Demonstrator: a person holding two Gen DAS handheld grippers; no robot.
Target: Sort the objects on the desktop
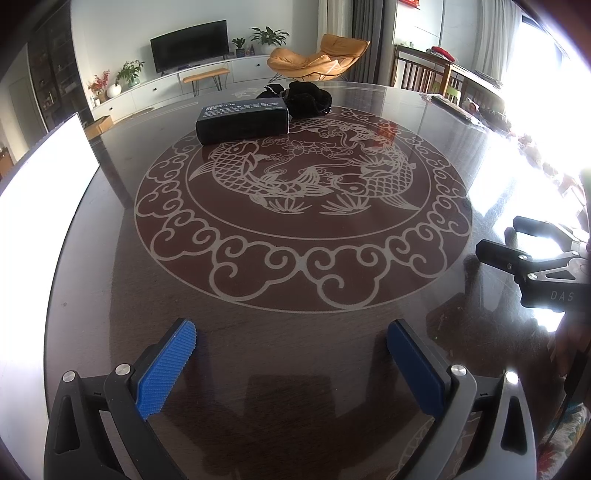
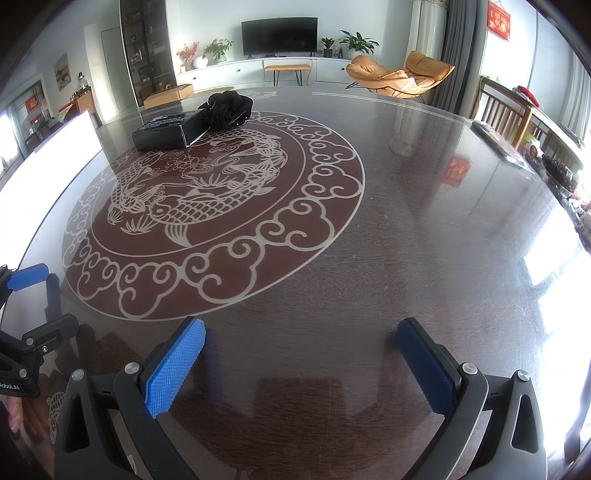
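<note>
Glossy dark round tabletop [image 1: 295, 350] with a pale carp-and-cloud medallion, in a bright living room.

Both pairs of blue-padded jaws are released and spread wide with nothing between them: the left gripper [image 1: 291, 354] and the right gripper [image 2: 299, 354] hover low over the near edge, side by side. Beyond them, across the medallion, a black rectangular box with white print [image 1: 242, 122] lies flat at the far side, and a crumpled black fabric bundle [image 1: 308, 98] sits just behind it, touching. A white panel [image 1: 48, 177] stands at the left edge. Behind are a television [image 2: 279, 35] and an orange lounge chair [image 2: 400, 75].
</note>
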